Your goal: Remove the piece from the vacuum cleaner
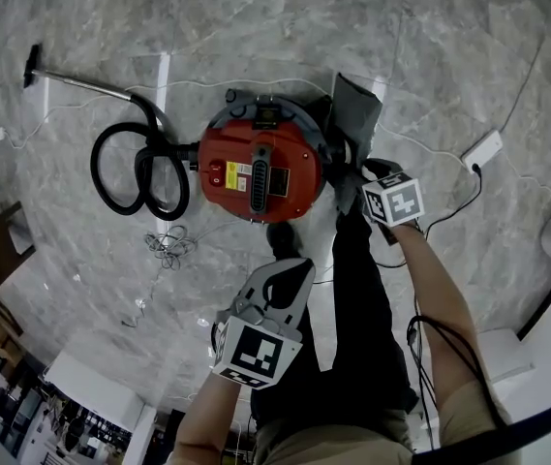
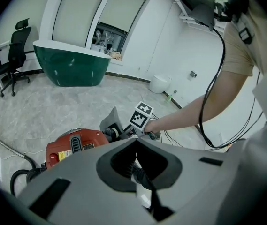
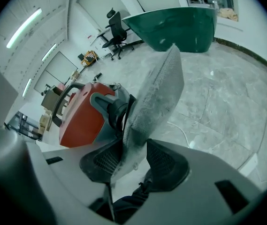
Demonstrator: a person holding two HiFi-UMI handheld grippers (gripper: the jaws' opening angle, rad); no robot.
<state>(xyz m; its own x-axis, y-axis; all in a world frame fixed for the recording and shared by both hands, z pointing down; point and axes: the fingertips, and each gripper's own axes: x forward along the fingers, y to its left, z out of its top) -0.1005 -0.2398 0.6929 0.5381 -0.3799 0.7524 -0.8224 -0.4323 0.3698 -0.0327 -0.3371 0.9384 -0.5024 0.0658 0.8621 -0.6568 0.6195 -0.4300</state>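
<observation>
One grey fabric piece (image 3: pixel 157 95) sticks out from the side of the red vacuum cleaner (image 1: pixel 260 163), clamped between the pads of the right hand-held gripper (image 3: pixel 133 156); the cleaner sits on the marble floor (image 1: pixel 430 66), its black hose (image 1: pixel 135 168) coiled at the opposite side. The left hand-held gripper (image 2: pixel 136 142) hangs apart from the cleaner, jaws together on nothing.

Vacuum cleaner (image 1: pixel 260 168): glossy red plastic shell w/ dark plastic handle. Dust bag (image 3: pixel 154 97): grey cloth, matt, rough & fuzzy-looking. Hose (image 1: pixel 139 168): black plastic, slight sheen. Wand (image 1: pixel 86 83): bright, smooth metal tube. Floor (image 1: pixel 449 46): polished grey marble-look stone, soft sheen. Right gripper (image 3: pixel 135 142): matt grey plastic; pads (image 3: pixel 164 161) black, fine-ribbed. Counter (image 2: pixel 70 64) in bkgd: glossy green front, white top.
</observation>
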